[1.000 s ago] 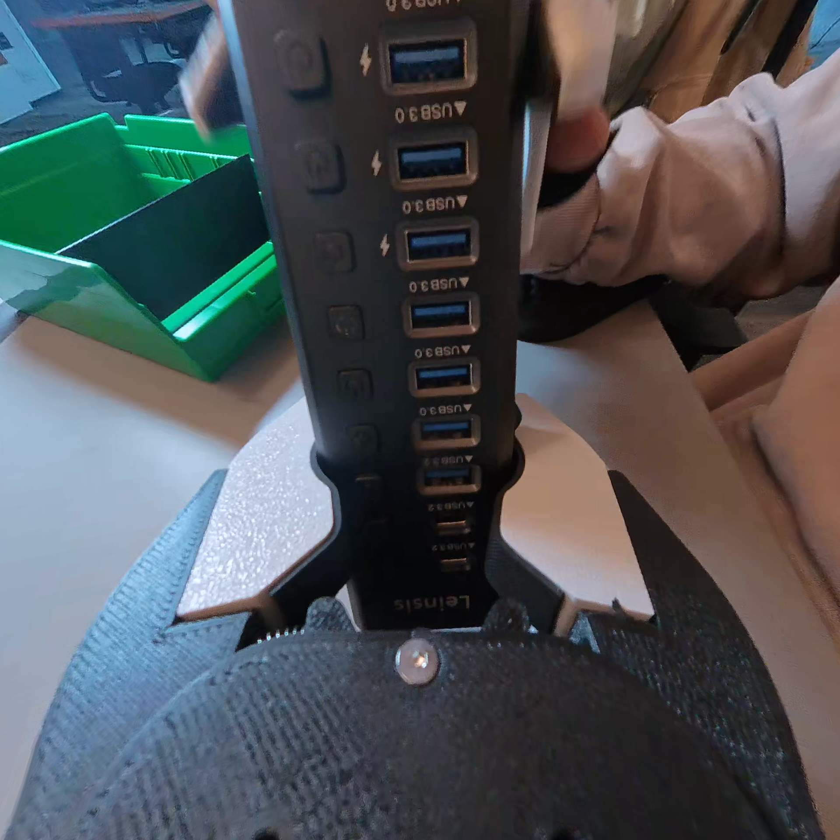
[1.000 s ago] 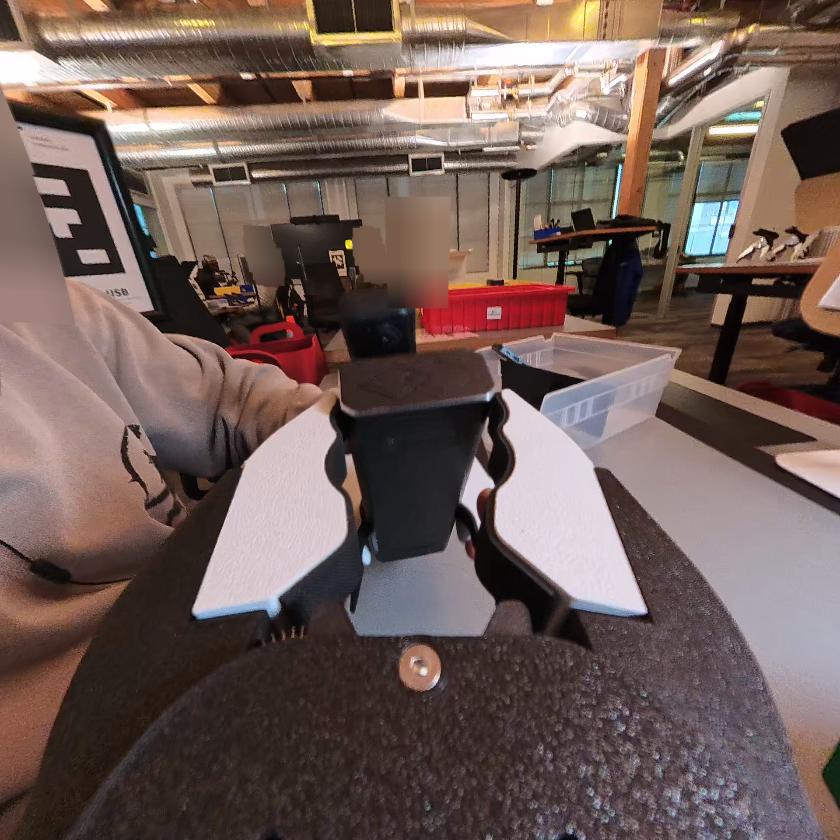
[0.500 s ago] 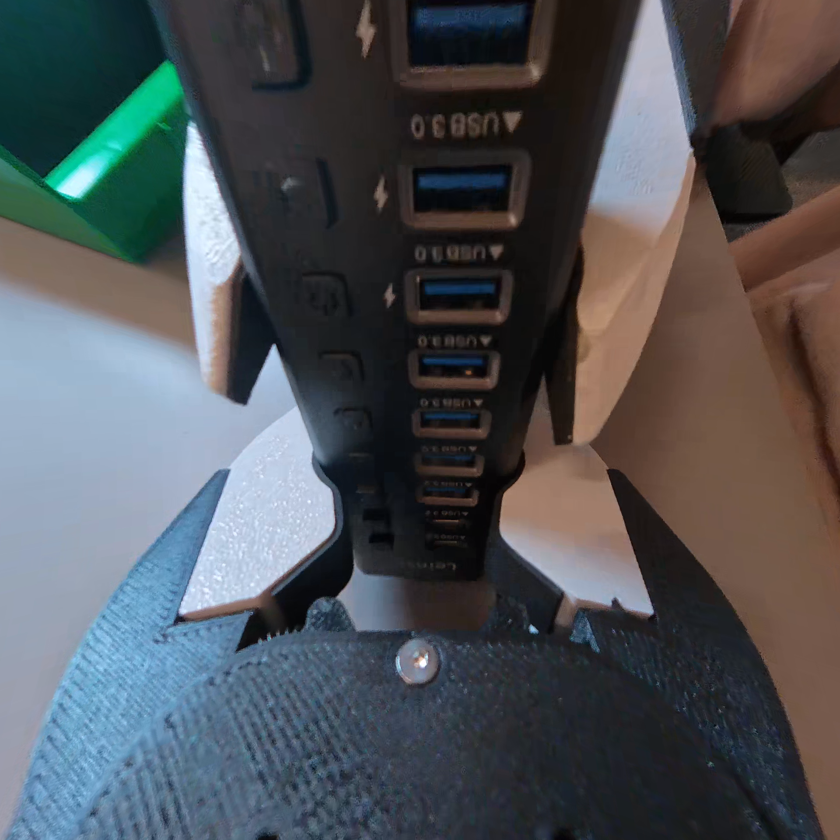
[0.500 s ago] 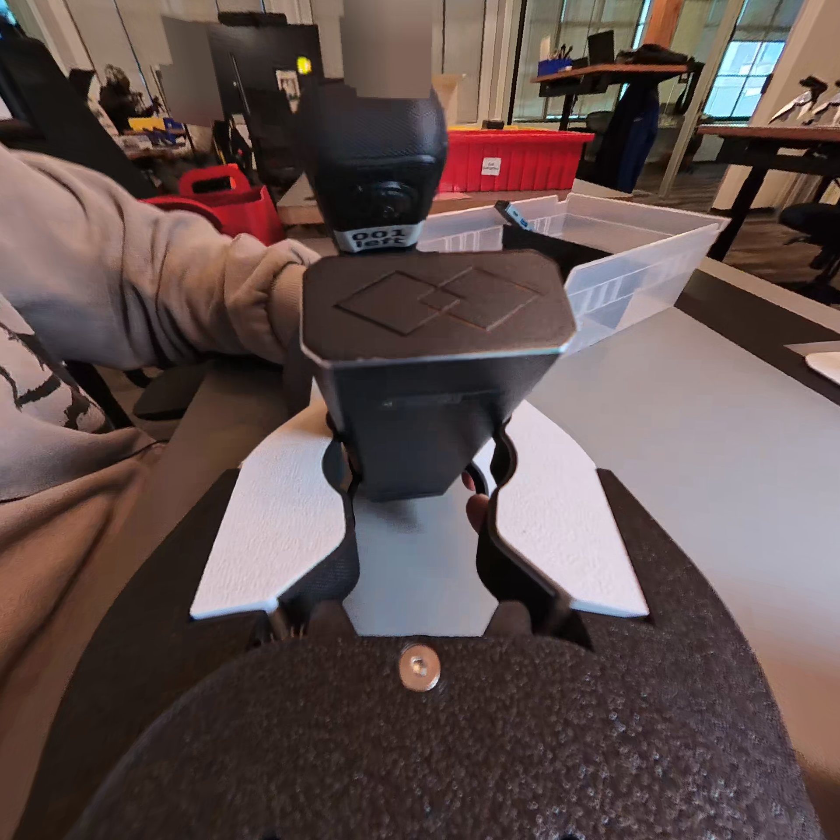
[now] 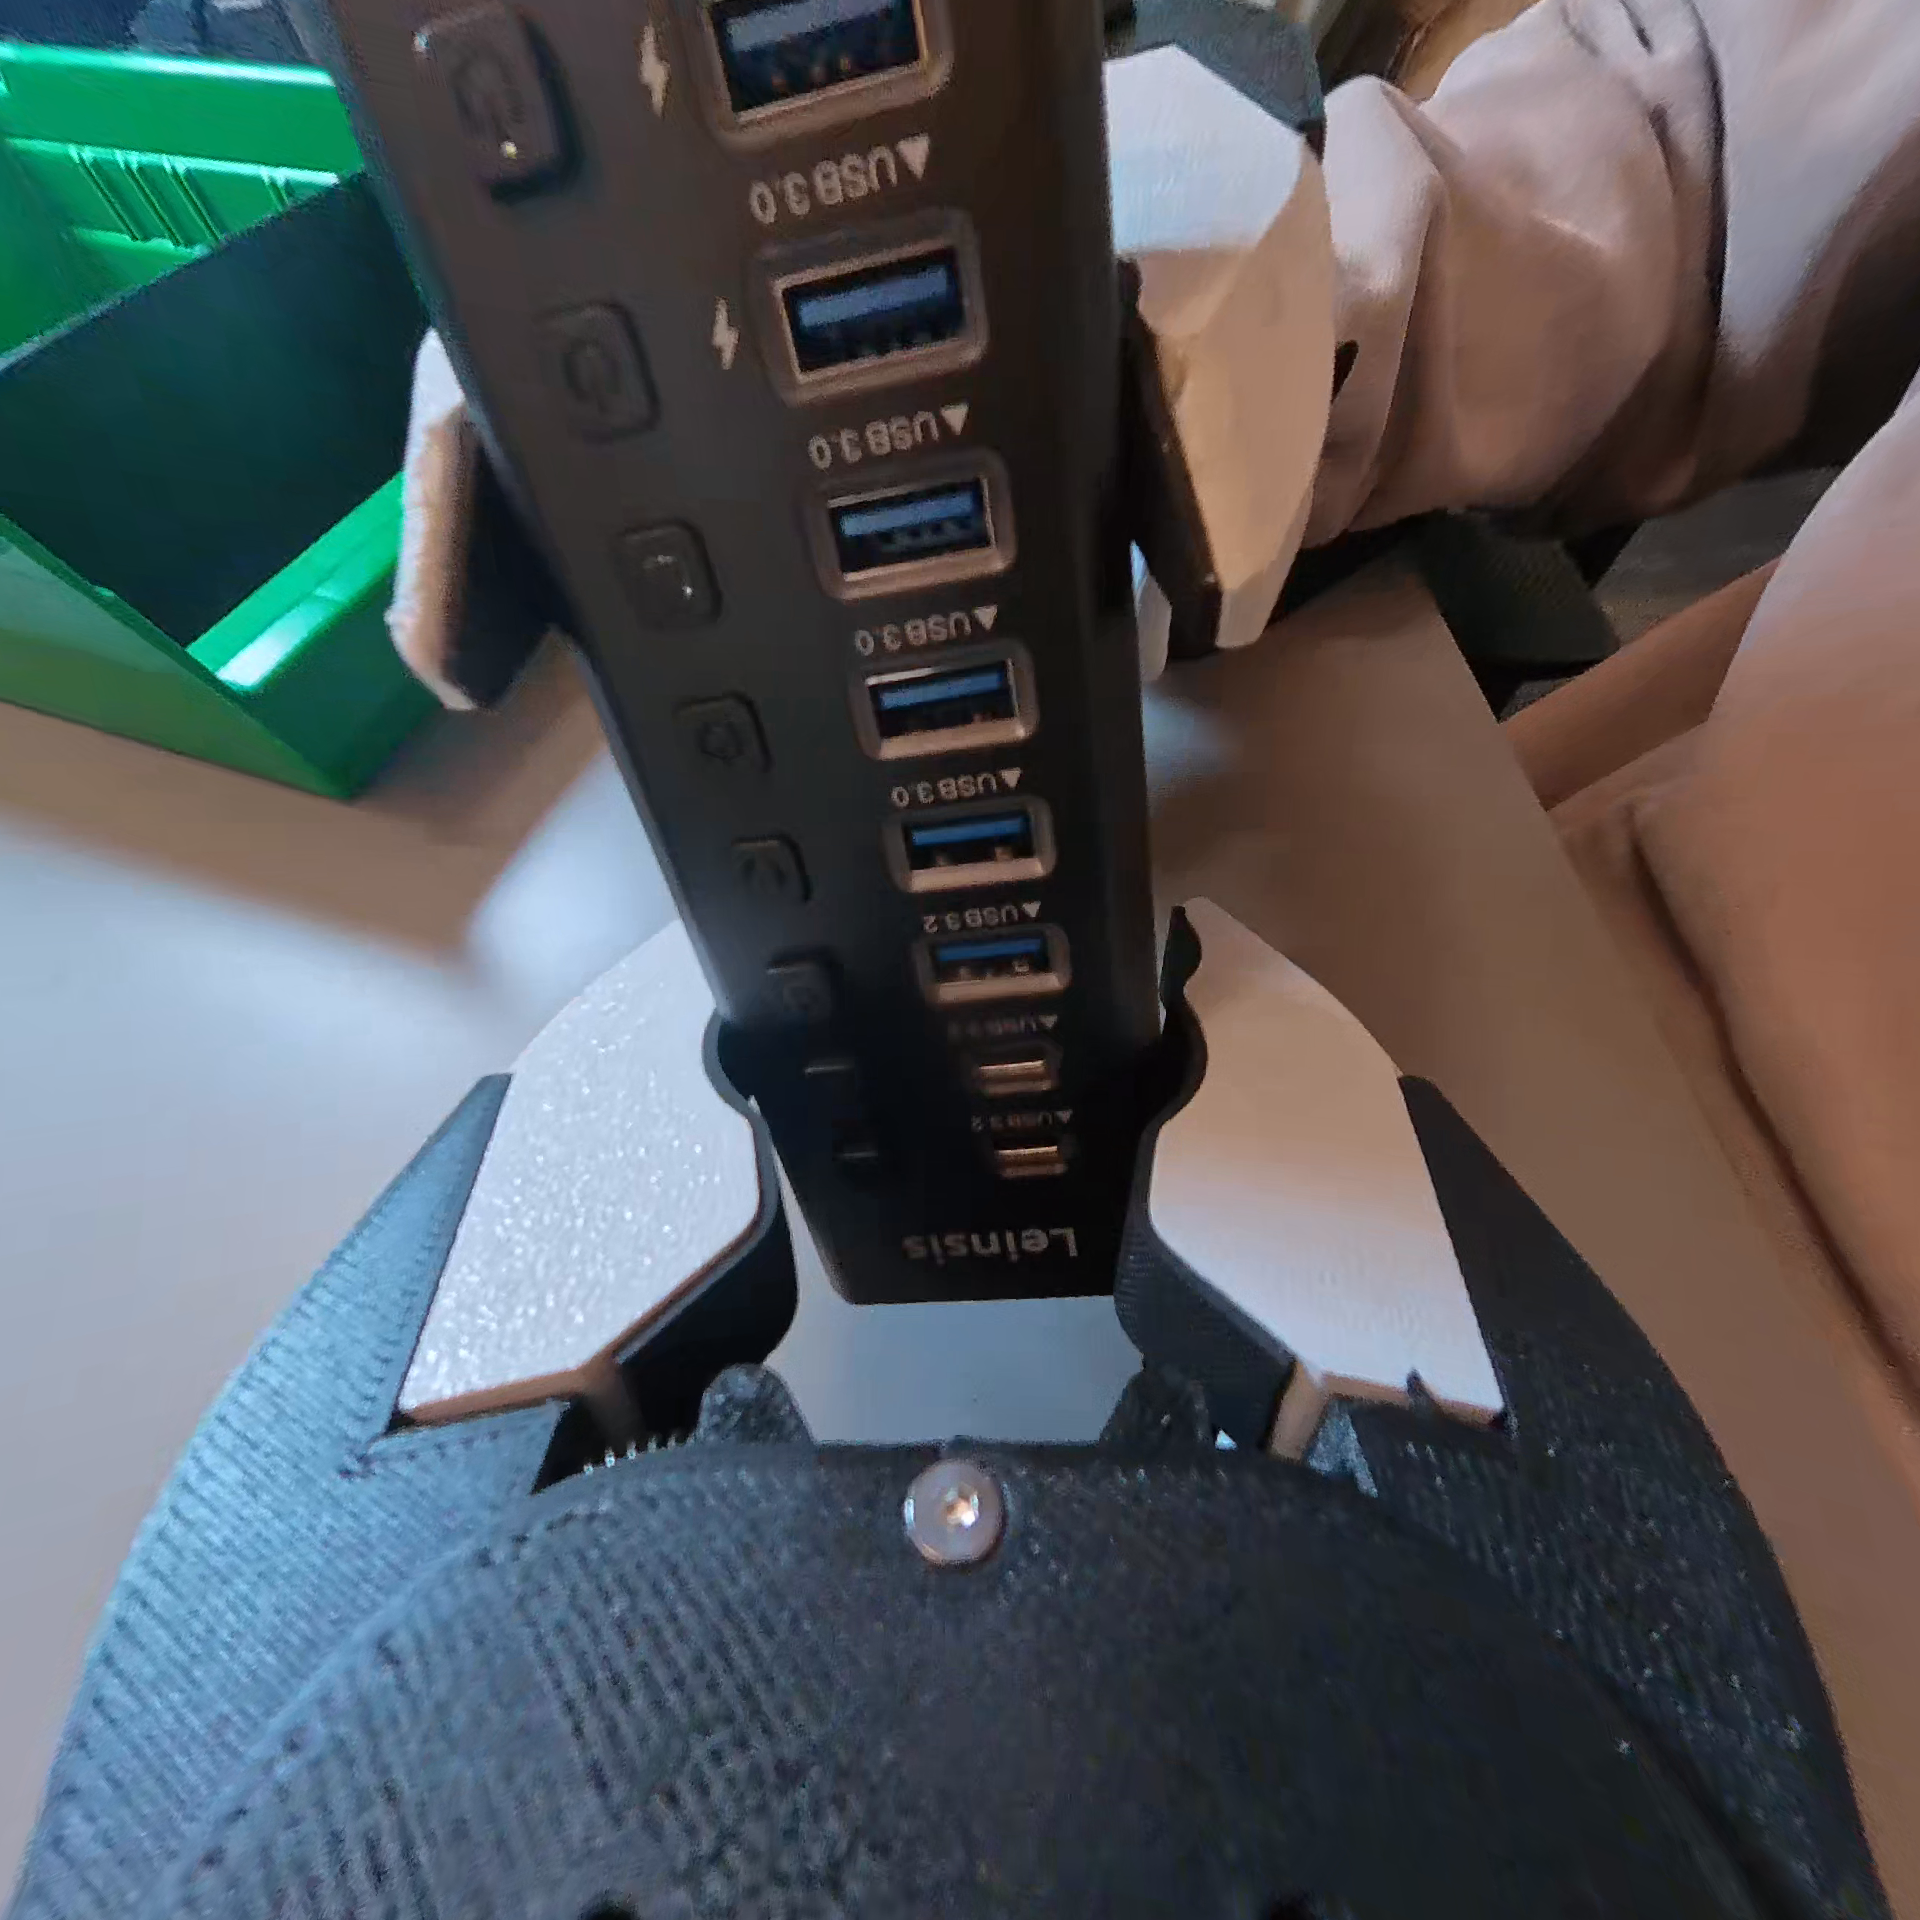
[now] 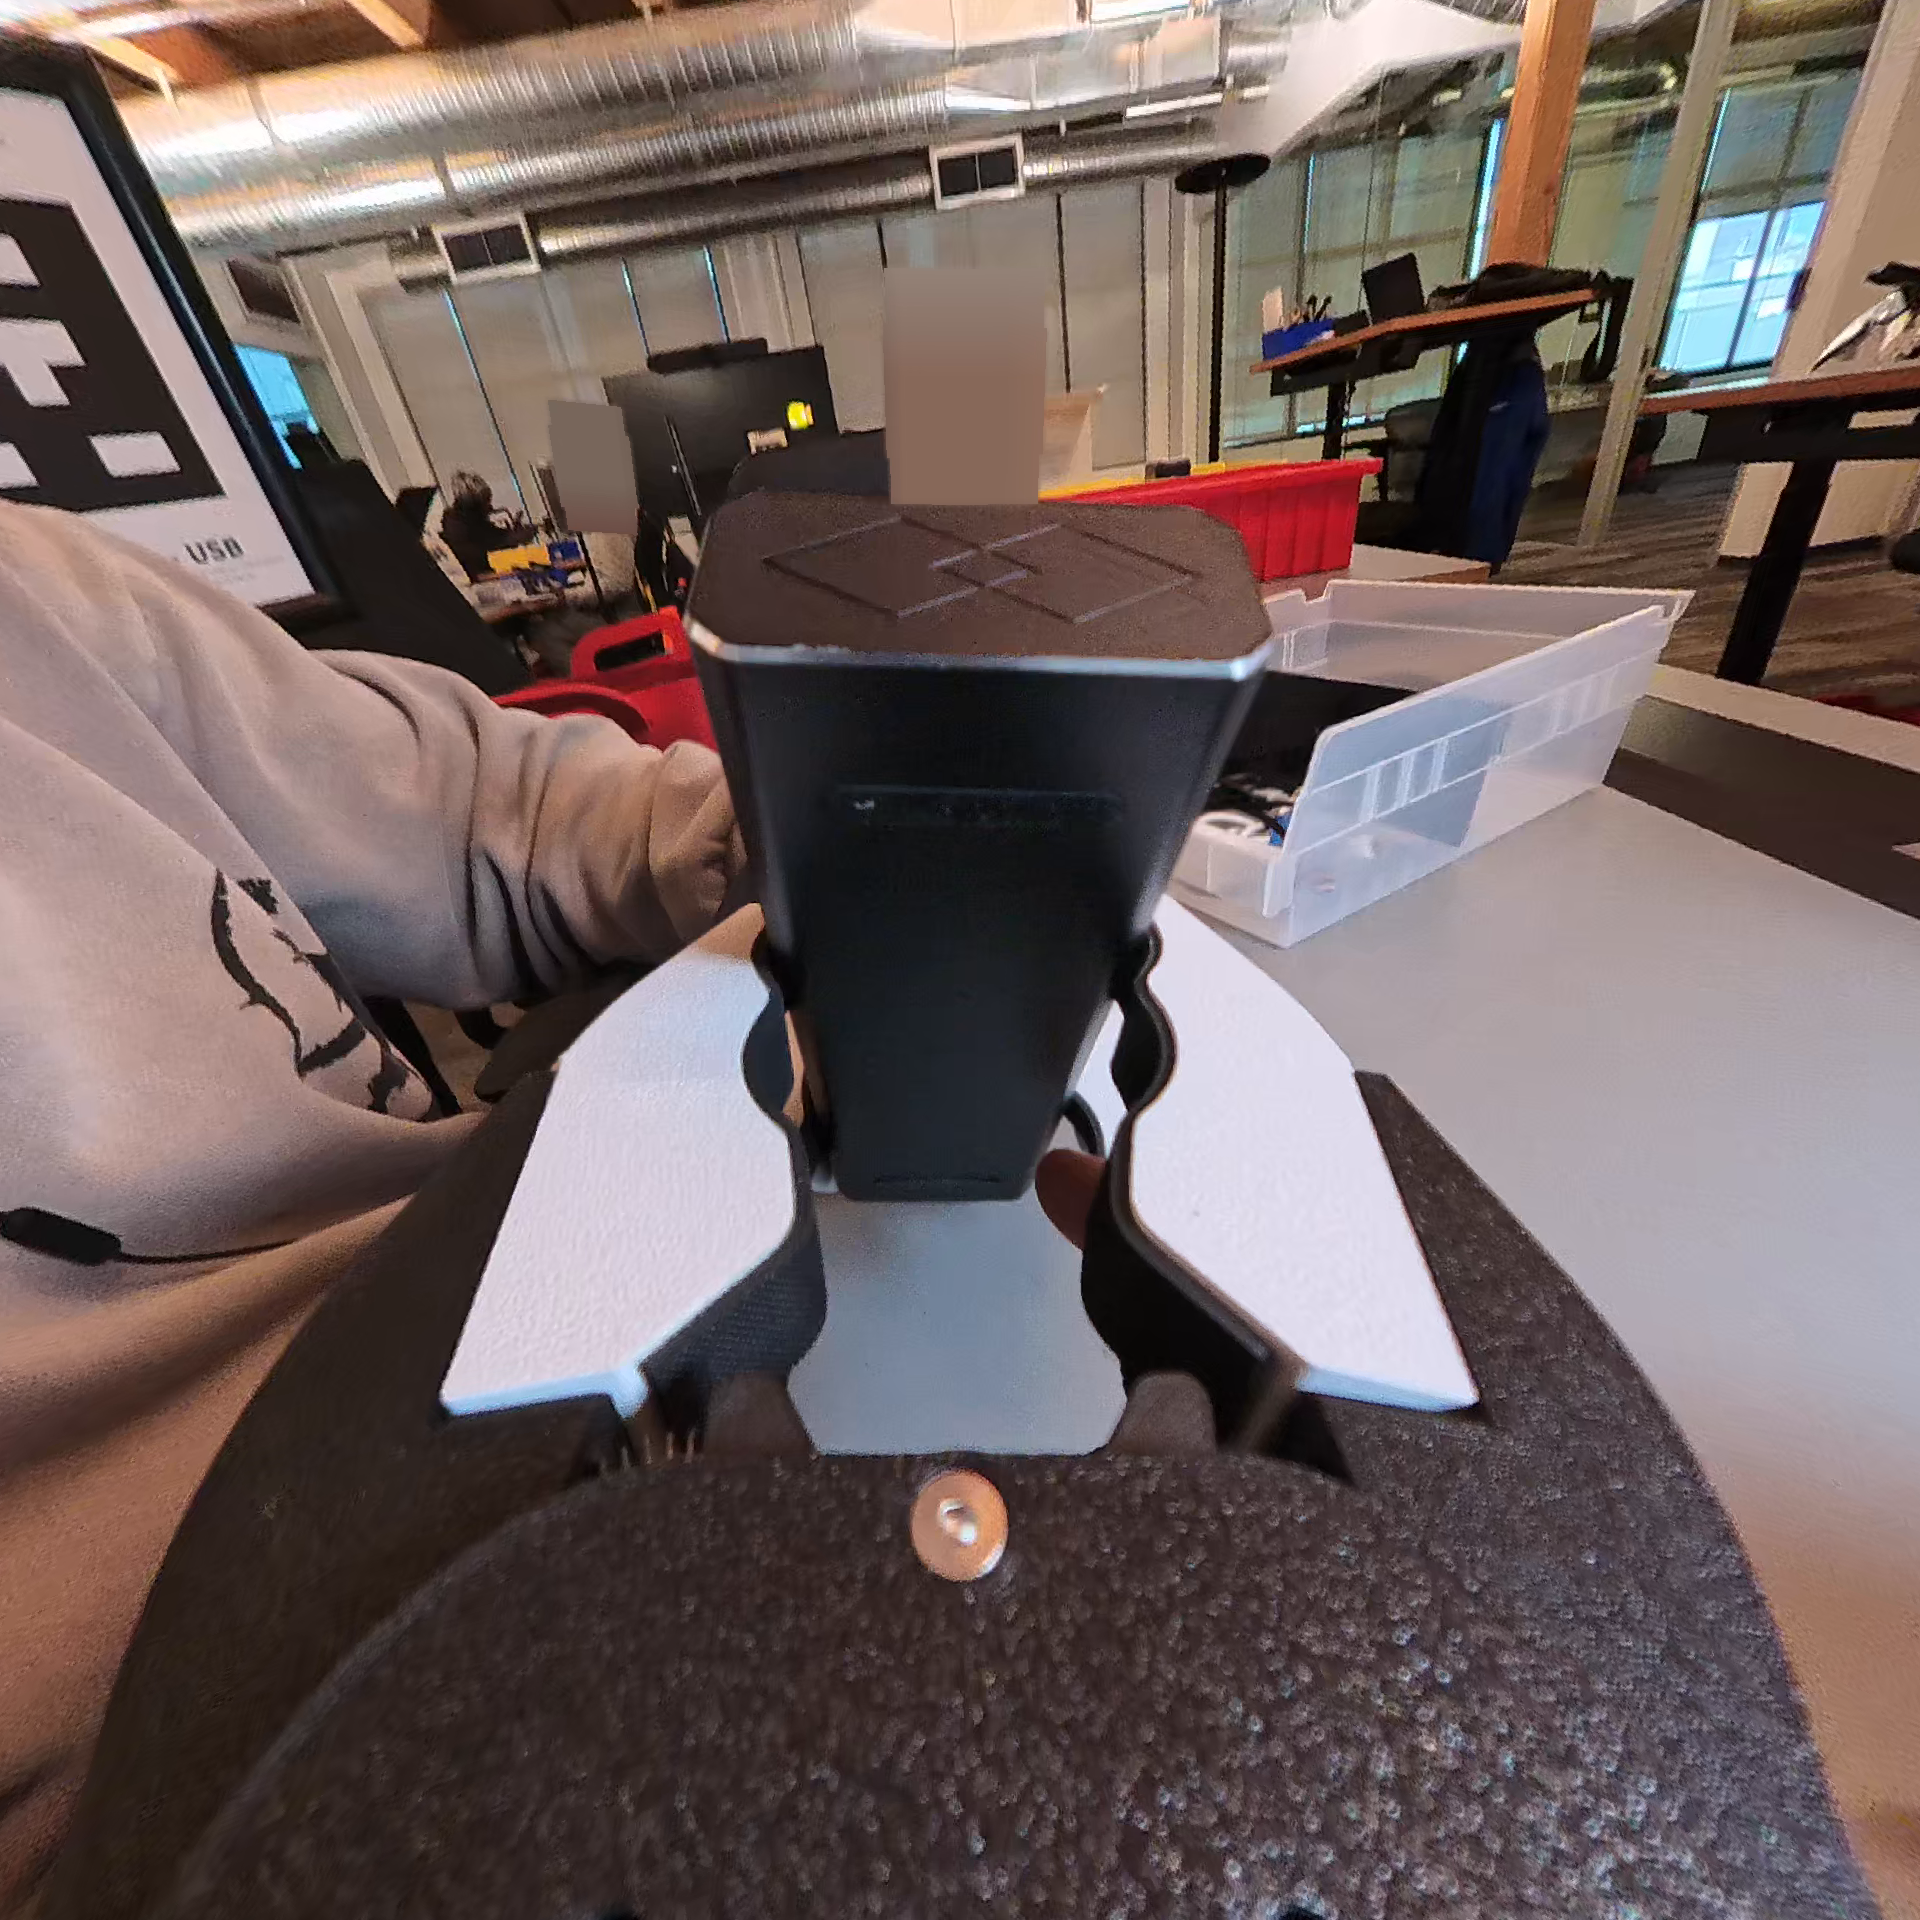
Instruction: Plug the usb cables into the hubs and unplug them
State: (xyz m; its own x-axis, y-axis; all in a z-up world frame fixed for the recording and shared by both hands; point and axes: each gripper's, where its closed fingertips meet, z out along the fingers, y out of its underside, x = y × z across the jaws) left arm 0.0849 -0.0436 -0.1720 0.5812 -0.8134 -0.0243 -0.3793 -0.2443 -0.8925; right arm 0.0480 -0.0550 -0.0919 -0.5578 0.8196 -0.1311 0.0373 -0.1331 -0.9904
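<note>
We are clamping the black hub between both claws, the left gripper clenched on its lower end and the right gripper clenched farther along, squeezing evenly to keep its empty ports facing us, unobstructed

Black grippers, white fingers, grey sleeve

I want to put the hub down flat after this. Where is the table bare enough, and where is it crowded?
Bare grey table lies right of the USB hub, below the clear plastic bin. In the left wrist view, bare tabletop also lies left of the hub, below the green bin. Crowded: both grippers, left gripper and right gripper, clamp the hub, and a sleeve flanks it.
</note>
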